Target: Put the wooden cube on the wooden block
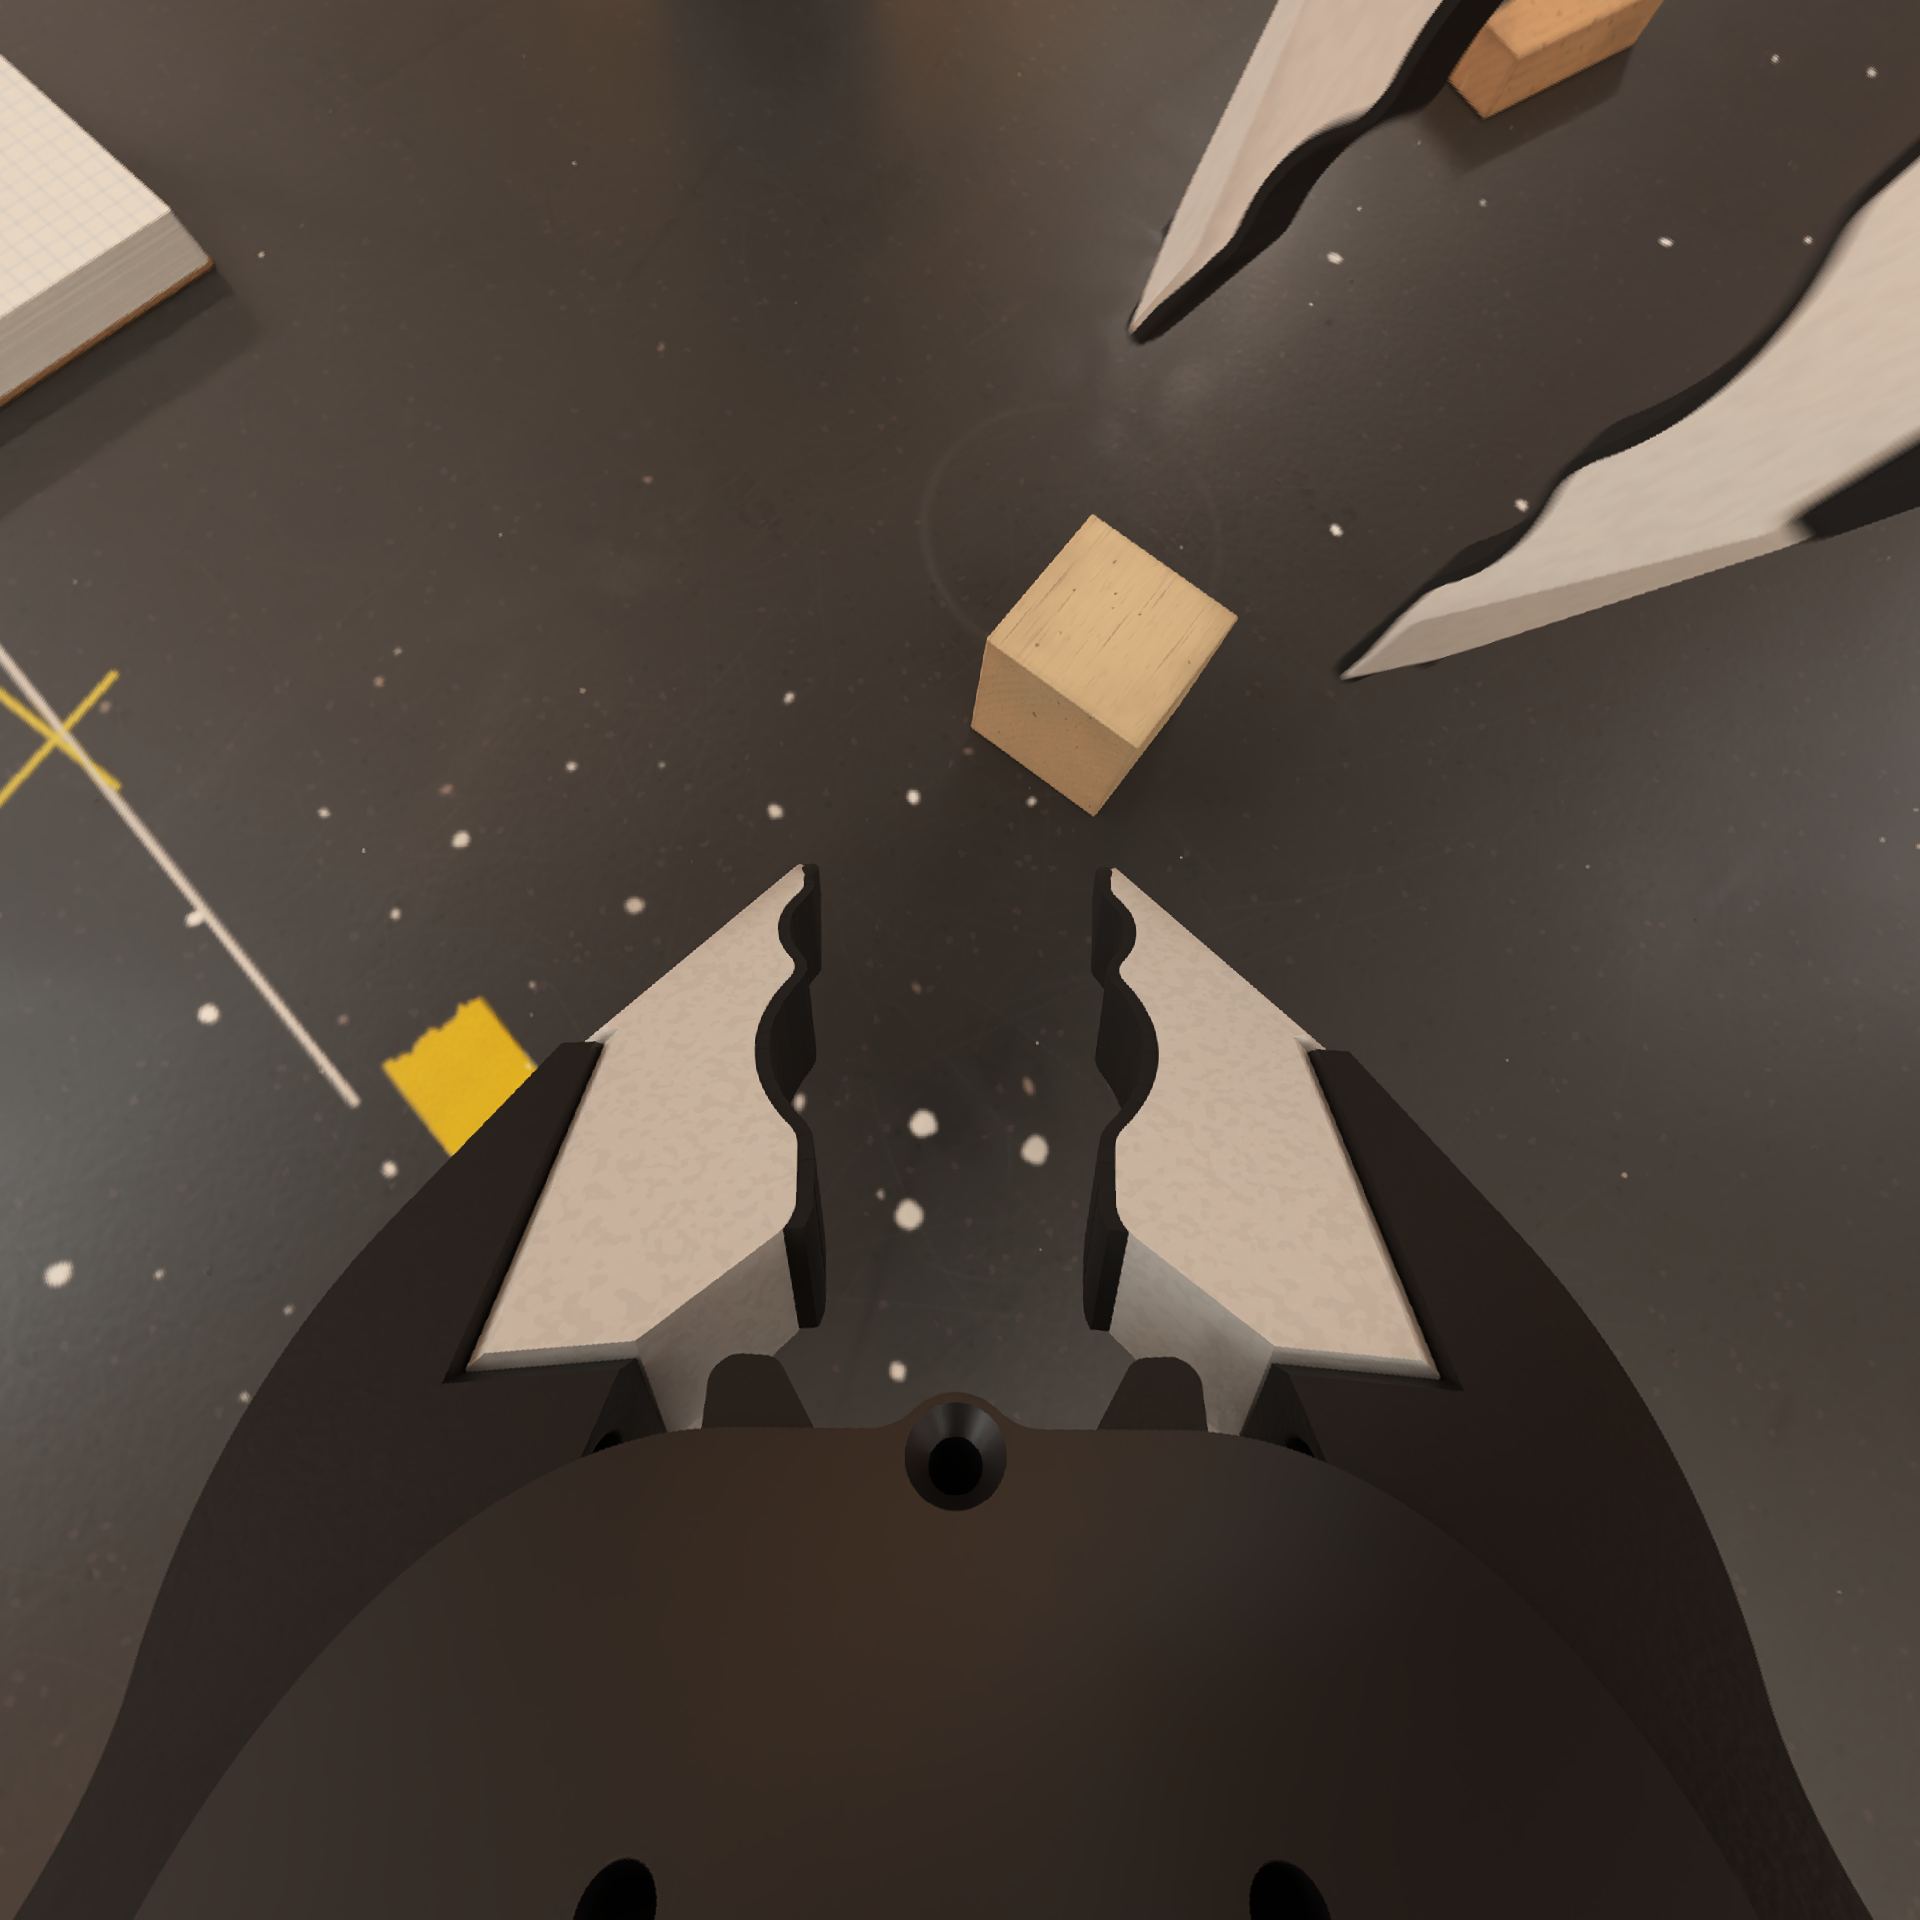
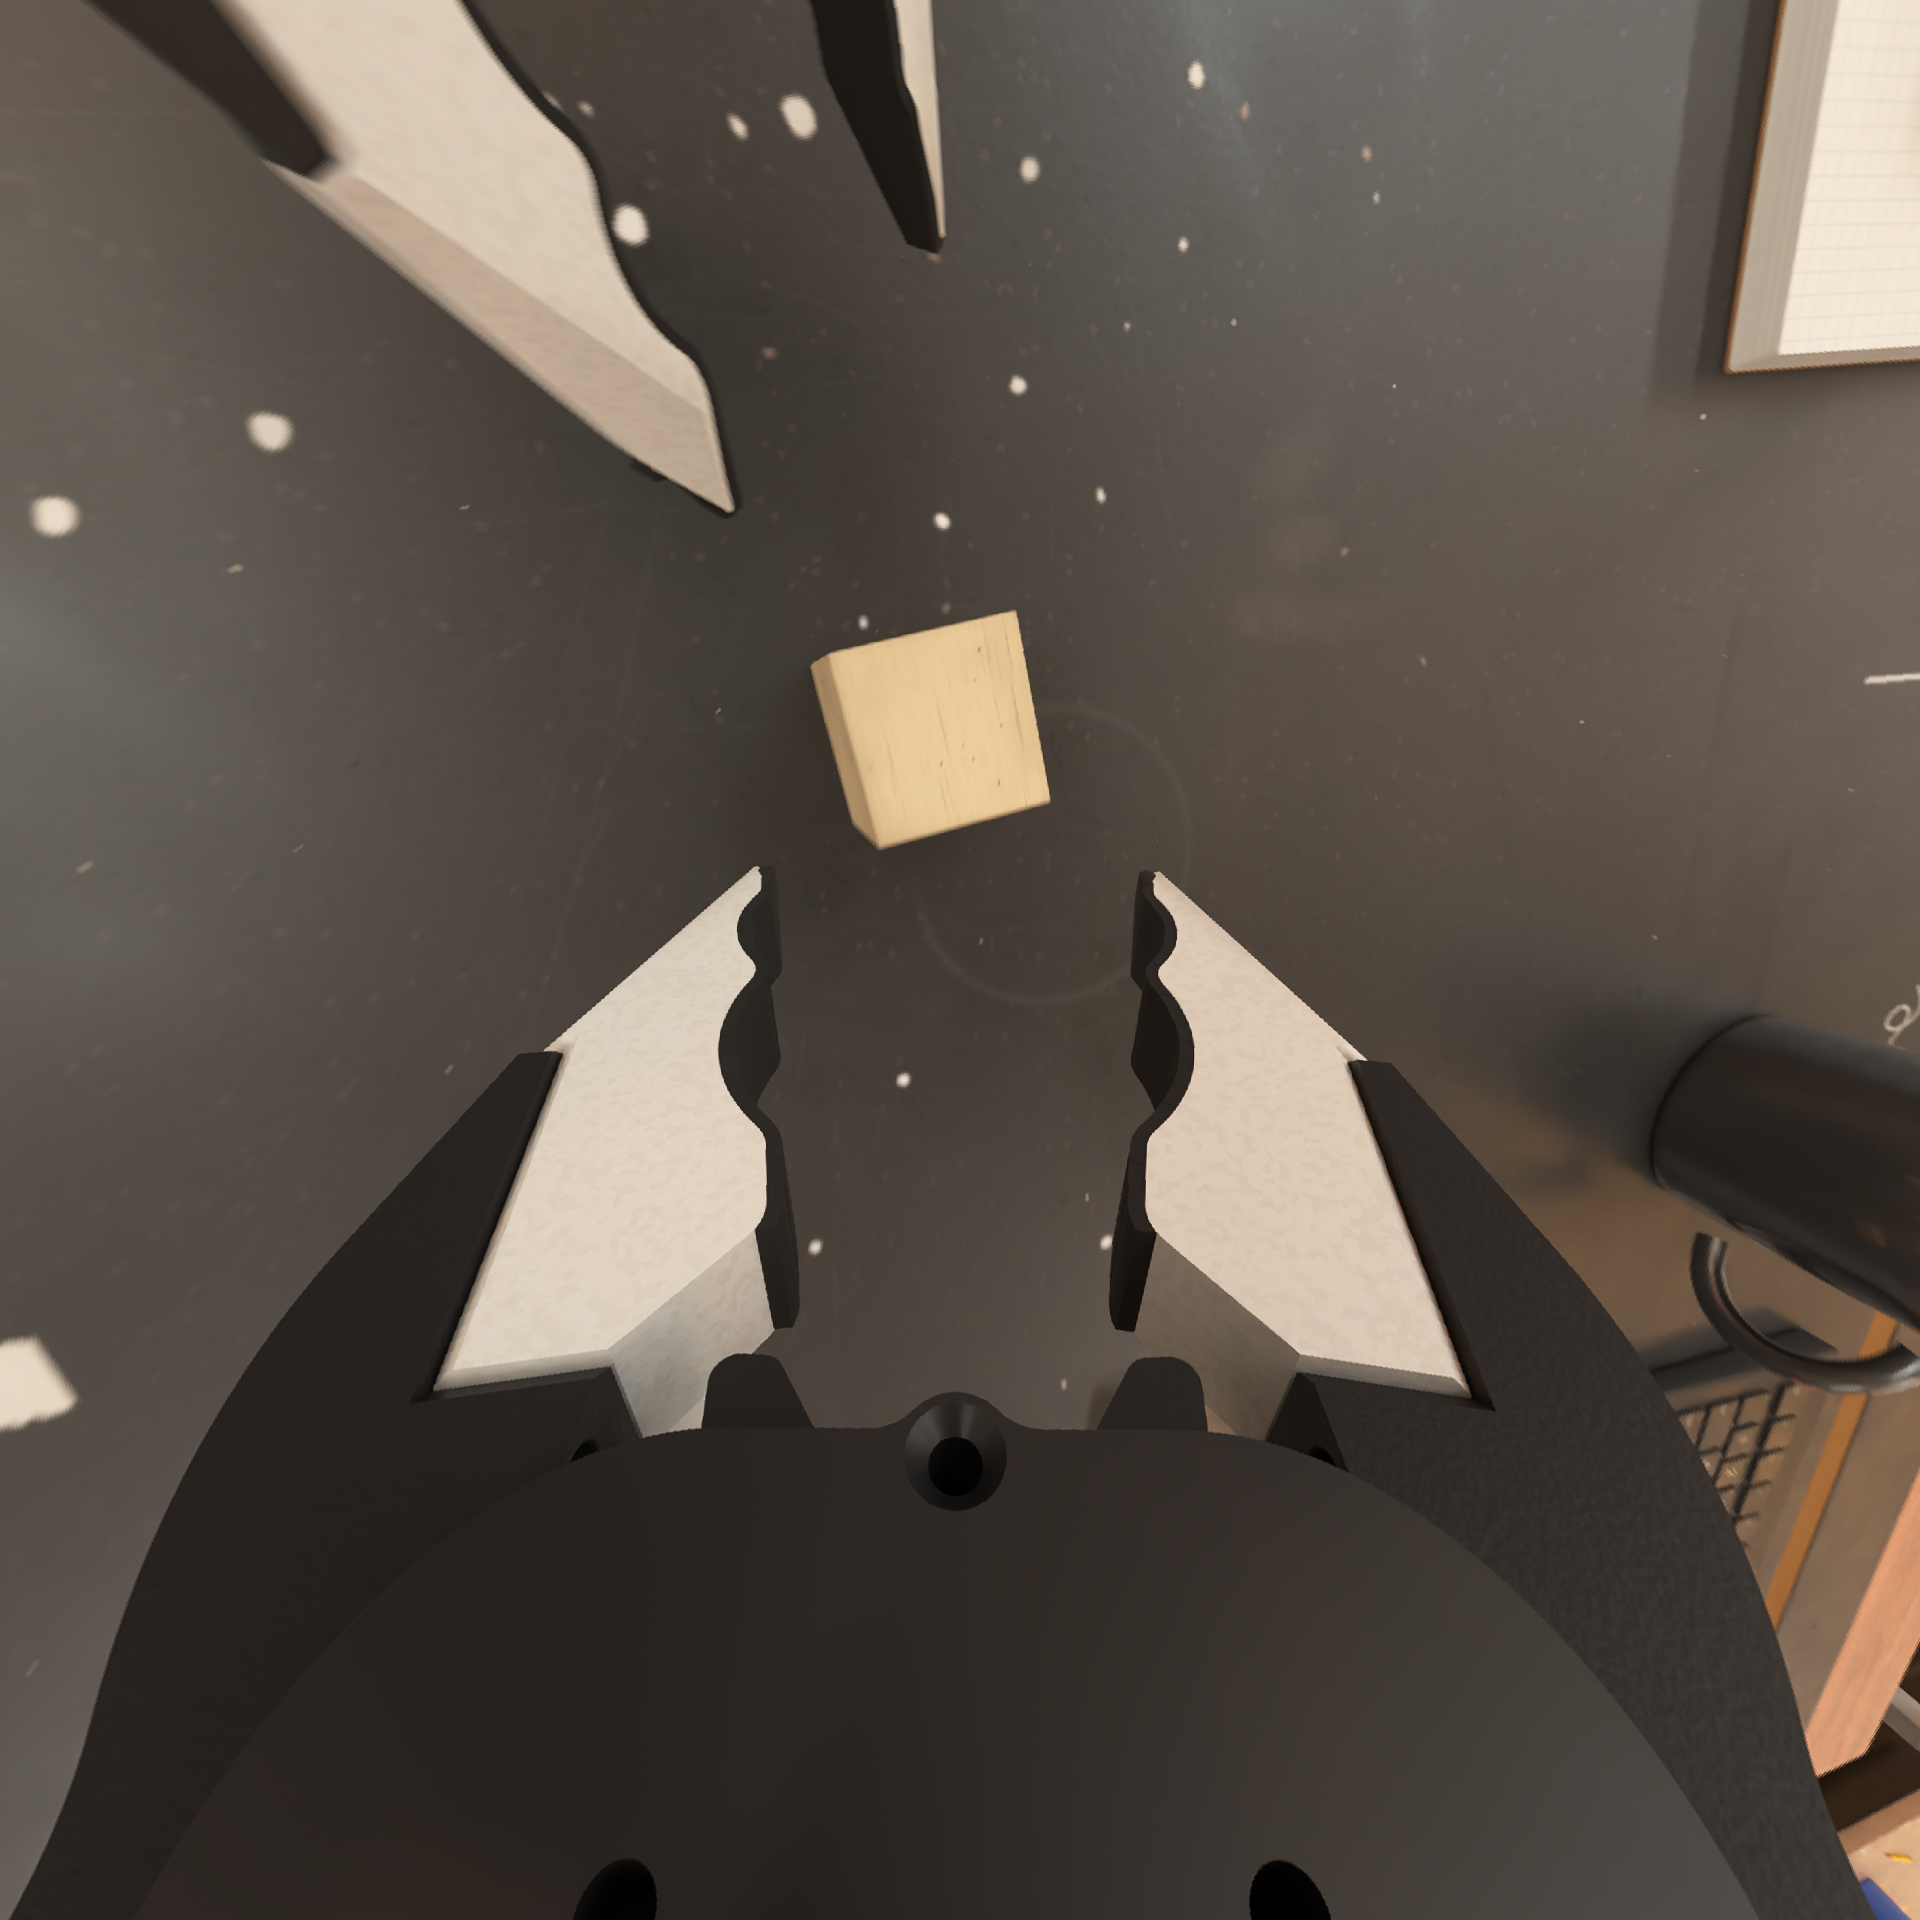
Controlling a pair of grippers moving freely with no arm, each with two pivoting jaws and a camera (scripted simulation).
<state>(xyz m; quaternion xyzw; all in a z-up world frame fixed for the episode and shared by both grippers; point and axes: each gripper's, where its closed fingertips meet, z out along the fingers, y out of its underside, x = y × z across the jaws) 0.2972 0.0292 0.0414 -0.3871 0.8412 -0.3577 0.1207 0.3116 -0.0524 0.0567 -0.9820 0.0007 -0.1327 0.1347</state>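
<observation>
The pale, square-edged wooden cube (image 1: 1103, 665) sits free on the dark, white-speckled worktop (image 1: 623, 520), touched by nothing, so the task looks to be at its first step: the approach before any grasp. The left claw (image 1: 956, 873) hangs above the worktop with its jaws parted and nothing between them, the cube lying just ahead of its tips and a little to the right of its centre line. The right claw (image 2: 951, 875) is likewise parted and empty, with the cube just beyond its tips and slightly to the left. Each claw shows in the other's view, on the far side of the cube. The darker, orange-brown wooden block (image 1: 1548, 52) rests well apart from the cube at the top edge of the left wrist view, half hidden behind a finger of the right claw. The next move probably calls for one claw to come forward and down so its jaws straddle two opposite faces of the cube, turning to square with them, while the other keeps clear. No brand or label can be read; a white gridded paper pad (image 1: 73, 239) shows only its ruling, a yellow strip of tape (image 1: 457, 1070) is blank, and faint chalk-like marks (image 2: 1896, 675) near a black mug (image 2: 1787, 1132) are too small to make out.
</observation>
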